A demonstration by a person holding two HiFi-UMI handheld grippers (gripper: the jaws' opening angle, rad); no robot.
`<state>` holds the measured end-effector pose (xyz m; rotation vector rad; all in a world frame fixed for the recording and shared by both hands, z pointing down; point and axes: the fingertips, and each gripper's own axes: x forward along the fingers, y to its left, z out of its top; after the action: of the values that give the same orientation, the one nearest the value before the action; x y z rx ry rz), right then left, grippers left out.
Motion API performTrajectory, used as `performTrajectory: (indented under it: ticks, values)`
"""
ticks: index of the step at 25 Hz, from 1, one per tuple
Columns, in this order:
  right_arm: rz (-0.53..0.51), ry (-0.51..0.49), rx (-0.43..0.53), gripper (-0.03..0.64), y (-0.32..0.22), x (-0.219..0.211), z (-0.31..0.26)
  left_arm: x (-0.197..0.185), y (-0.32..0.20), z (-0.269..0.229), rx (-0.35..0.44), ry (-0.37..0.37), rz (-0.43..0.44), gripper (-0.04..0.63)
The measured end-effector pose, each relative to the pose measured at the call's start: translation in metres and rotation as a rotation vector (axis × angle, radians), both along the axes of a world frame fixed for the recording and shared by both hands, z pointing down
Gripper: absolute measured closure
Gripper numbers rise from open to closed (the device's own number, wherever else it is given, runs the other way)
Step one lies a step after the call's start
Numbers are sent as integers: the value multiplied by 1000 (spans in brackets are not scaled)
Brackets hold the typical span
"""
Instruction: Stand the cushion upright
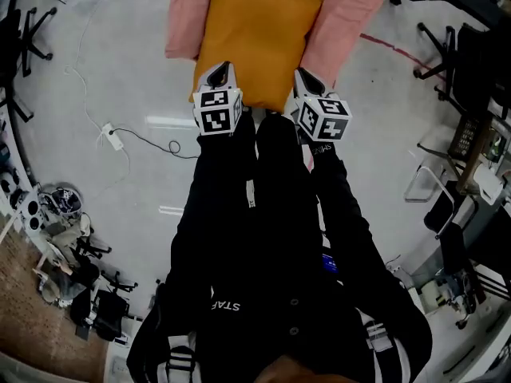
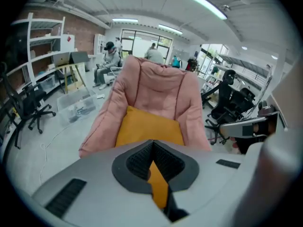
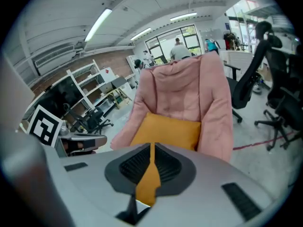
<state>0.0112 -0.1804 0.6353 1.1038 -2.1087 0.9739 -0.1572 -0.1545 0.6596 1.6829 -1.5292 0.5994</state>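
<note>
An orange cushion lies flat on the seat of a pink padded floor chair. My left gripper hovers over the cushion's near left corner and my right gripper over its near right corner. Both are shut with nothing between the jaws. In the left gripper view the closed jaws point at the cushion and the chair's upright back. The right gripper view shows its closed jaws aimed at the cushion and the chair. Whether the tips touch the cushion is unclear.
A white power strip with a black cable lies on the grey floor to the left. Office chairs stand at the right and another at the left. A clear plastic box sits left of the pink chair; people sit farther back.
</note>
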Motion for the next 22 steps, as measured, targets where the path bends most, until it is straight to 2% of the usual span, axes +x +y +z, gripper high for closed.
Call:
performTrajectory:
  ticks: [7, 9, 12, 16, 19, 20, 22]
  values:
    - [69, 19, -68, 561, -41, -15, 119, -30, -47, 112, -59, -29, 39, 595]
    - [76, 35, -72, 561, -47, -12, 140, -35, -54, 133, -69, -43, 40, 595]
    - [93, 60, -87, 518, -51, -2, 166, -41, -62, 153, -63, -63, 40, 585]
    - [135, 81, -131, 412, -53, 15, 203, -42, -72, 179, -67, -61, 74, 474]
    - [155, 65, -178, 346, -55, 19, 231, -41, -76, 203, -106, -63, 116, 331]
    - [160, 54, -195, 334, -56, 18, 239, -42, -78, 208, -115, -61, 123, 303]
    - [169, 35, -217, 334, -58, 14, 249, -44, -81, 217, -129, -42, 133, 299]
